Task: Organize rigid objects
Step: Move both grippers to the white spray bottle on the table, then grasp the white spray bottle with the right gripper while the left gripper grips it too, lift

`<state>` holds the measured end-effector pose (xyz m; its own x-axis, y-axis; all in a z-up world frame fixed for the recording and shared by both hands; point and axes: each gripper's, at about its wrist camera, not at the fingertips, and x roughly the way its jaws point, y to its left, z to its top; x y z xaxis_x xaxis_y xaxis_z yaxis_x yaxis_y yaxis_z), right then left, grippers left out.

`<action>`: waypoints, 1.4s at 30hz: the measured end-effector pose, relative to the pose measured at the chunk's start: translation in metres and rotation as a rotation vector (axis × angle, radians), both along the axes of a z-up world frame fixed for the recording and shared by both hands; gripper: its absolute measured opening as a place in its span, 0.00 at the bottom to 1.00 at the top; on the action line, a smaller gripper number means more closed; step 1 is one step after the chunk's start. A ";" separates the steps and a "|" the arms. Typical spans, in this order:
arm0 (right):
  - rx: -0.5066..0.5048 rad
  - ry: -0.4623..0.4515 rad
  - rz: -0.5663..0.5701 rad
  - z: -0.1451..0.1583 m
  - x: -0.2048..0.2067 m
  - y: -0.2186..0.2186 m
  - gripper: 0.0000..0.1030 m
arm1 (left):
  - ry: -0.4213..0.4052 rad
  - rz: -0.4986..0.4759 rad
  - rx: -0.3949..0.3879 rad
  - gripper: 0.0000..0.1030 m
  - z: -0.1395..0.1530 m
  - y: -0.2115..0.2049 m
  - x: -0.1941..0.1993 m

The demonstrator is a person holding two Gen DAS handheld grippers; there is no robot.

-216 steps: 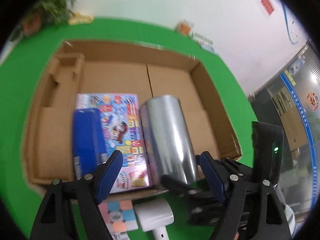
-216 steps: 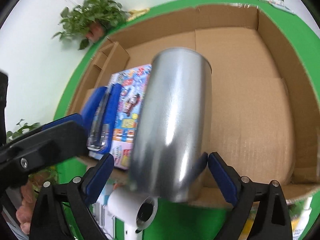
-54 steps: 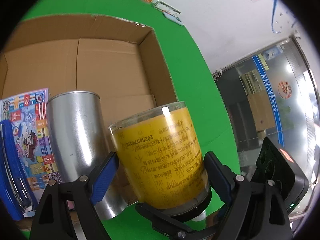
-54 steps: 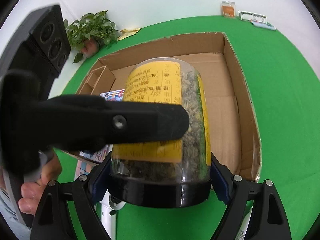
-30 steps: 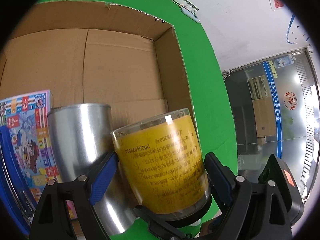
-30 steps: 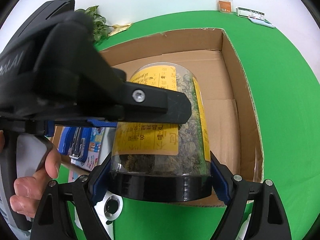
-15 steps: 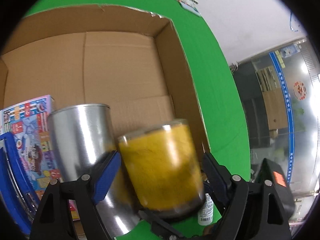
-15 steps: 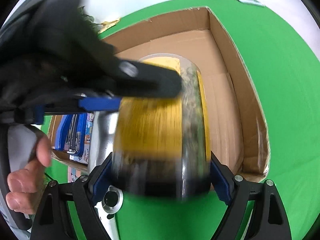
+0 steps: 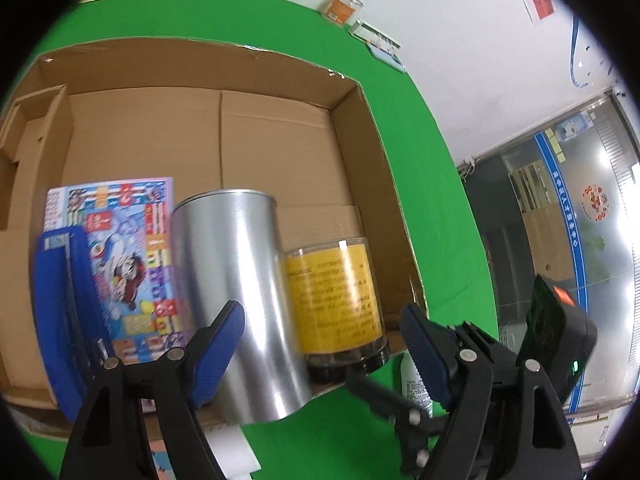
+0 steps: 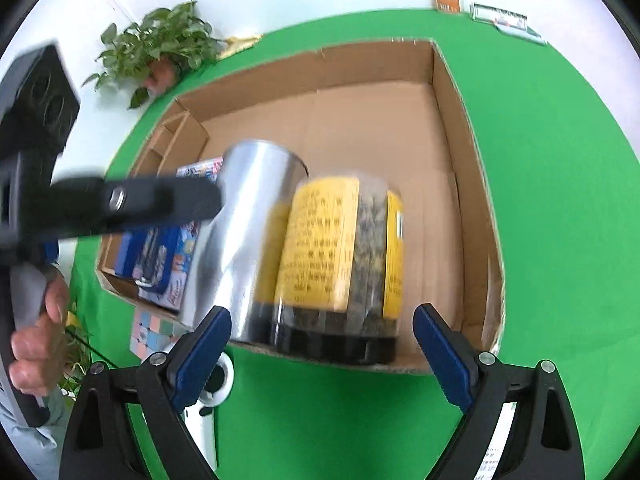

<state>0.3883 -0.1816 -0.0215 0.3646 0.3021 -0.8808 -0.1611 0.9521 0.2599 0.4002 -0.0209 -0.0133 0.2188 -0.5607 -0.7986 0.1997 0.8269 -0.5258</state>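
Note:
A clear jar [image 9: 332, 292] with a yellow label and a black lid rests in the cardboard box [image 9: 372, 120] by its near right corner, lid toward the near wall. It touches a silver tin [image 9: 232, 272] on its left. My left gripper [image 9: 320, 314] is open, pulled back from both. In the right wrist view the jar [image 10: 336, 248] and tin [image 10: 248, 220] lie just beyond my right gripper [image 10: 322, 314]. That gripper is open, its jaws closing slightly, its pads clear of the jar. A hand [image 10: 36, 336] holds the left gripper's body at the left.
A colourful book [image 9: 120, 240] and a blue stapler [image 9: 60, 300] lie in the box's left part. On the green table in front of the box are a white appliance [image 10: 212, 384], a pastel cube [image 10: 148, 332] and a white bottle [image 9: 412, 384]. A potted plant [image 10: 160, 48] stands far left.
The jar, held between the jaws of both grippers a second ago, now rests in the box beside the tin. Both grippers have let go and drawn back; the left one has swung off to the left.

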 end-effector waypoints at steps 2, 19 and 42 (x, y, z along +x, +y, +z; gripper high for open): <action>-0.001 0.020 0.006 -0.006 0.008 0.003 0.67 | -0.009 0.010 0.000 0.77 -0.001 0.005 -0.005; 0.003 -0.480 -0.070 0.046 -0.138 -0.035 0.99 | -0.757 0.330 0.423 0.88 0.033 0.022 -0.182; -0.248 -0.164 -0.137 -0.093 -0.234 -0.098 0.41 | -0.499 0.095 0.108 0.88 -0.040 -0.023 -0.287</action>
